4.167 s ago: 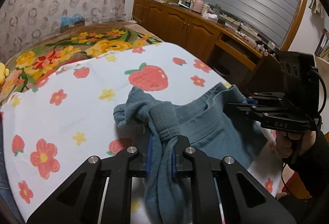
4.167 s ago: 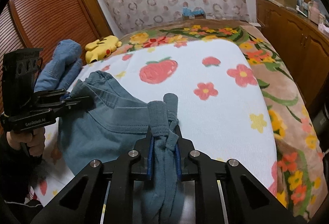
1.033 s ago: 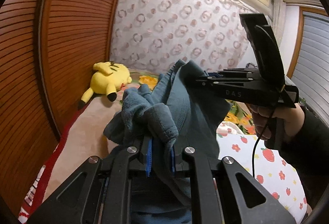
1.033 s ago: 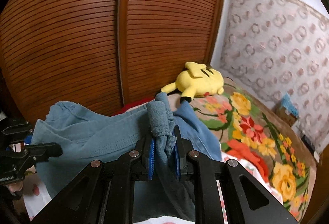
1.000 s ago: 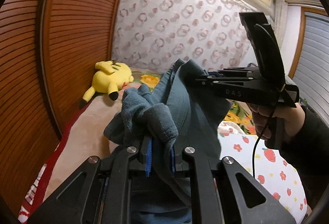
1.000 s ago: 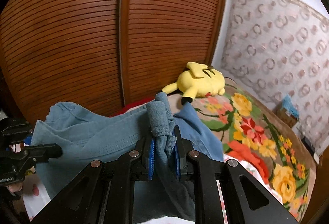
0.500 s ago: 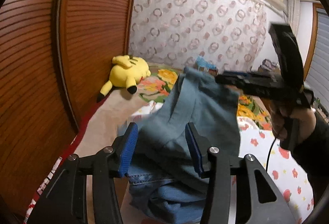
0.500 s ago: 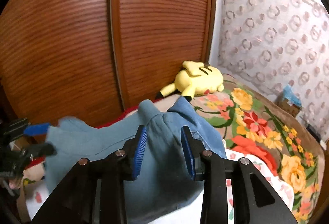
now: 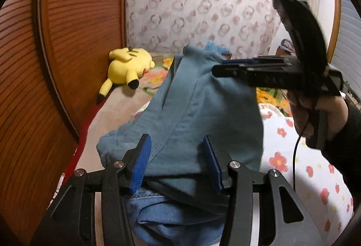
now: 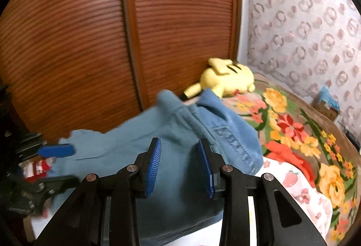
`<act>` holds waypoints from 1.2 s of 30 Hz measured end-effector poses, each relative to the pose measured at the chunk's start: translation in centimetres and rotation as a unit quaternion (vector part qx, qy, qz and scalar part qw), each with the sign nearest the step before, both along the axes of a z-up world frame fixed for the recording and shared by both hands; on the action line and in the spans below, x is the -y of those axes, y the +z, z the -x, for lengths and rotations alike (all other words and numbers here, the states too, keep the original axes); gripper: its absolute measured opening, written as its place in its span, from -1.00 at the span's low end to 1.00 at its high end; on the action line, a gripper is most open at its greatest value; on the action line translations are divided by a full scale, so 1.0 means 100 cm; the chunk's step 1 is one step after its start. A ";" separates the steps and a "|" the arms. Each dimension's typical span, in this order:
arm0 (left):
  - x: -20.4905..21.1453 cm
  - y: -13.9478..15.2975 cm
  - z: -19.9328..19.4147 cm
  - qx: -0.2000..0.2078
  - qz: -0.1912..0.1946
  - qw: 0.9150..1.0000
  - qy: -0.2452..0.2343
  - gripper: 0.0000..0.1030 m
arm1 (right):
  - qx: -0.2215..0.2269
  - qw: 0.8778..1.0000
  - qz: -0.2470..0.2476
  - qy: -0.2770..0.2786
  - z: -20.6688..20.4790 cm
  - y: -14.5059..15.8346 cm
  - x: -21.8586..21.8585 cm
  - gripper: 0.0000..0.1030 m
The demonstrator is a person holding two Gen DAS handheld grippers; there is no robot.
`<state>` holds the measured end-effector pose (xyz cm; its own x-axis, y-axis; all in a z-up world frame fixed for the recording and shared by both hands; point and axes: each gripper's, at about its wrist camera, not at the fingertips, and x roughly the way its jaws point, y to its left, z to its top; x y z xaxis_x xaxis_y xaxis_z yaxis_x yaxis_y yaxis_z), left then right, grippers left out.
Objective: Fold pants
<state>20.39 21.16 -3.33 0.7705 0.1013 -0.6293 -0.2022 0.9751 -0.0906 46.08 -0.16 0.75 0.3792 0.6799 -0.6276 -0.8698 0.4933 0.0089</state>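
The teal-grey pants [image 9: 198, 110] sag in a loose heap on top of other blue clothes at the wardrobe side of the bed. My left gripper [image 9: 175, 140] is open; the cloth lies beyond its blue pads, which do not press on it. In the right wrist view the pants [image 10: 126, 151] are blurred, and my right gripper [image 10: 179, 142] stands open just over them. From the left wrist camera the right gripper [image 9: 220, 66] hovers at the pants' upper edge, held by a hand. The left gripper [image 10: 61, 165] shows at the far left, its jaws apart.
Folded denim jeans [image 10: 230, 133] and a blue fleece garment [image 9: 162, 219] lie under the pants. A yellow plush toy [image 9: 127, 67] rests against the slatted wooden wardrobe door [image 9: 56, 65]. A strawberry-print sheet [image 9: 304, 178] and floral blanket [image 10: 304, 133] cover the bed.
Both grippers held bunched pants a second ago; both have since opened and let go. The pants have dropped and spread onto the clothes pile, and both hands have sunk slightly.
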 end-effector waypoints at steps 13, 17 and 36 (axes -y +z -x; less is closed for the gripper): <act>0.000 -0.011 -0.007 -0.013 0.006 1.000 0.000 0.06 | -0.006 1.000 -0.012 -0.013 0.001 -0.001 0.005 -0.47; 0.001 -0.009 -0.007 -0.013 0.008 1.000 -0.010 0.23 | 0.001 1.000 -0.026 -0.015 0.023 0.003 0.021 -0.47; 0.007 -0.009 -0.009 -0.030 0.002 0.999 -0.018 0.44 | -0.001 1.000 -0.007 -0.016 0.033 -0.013 0.024 -0.19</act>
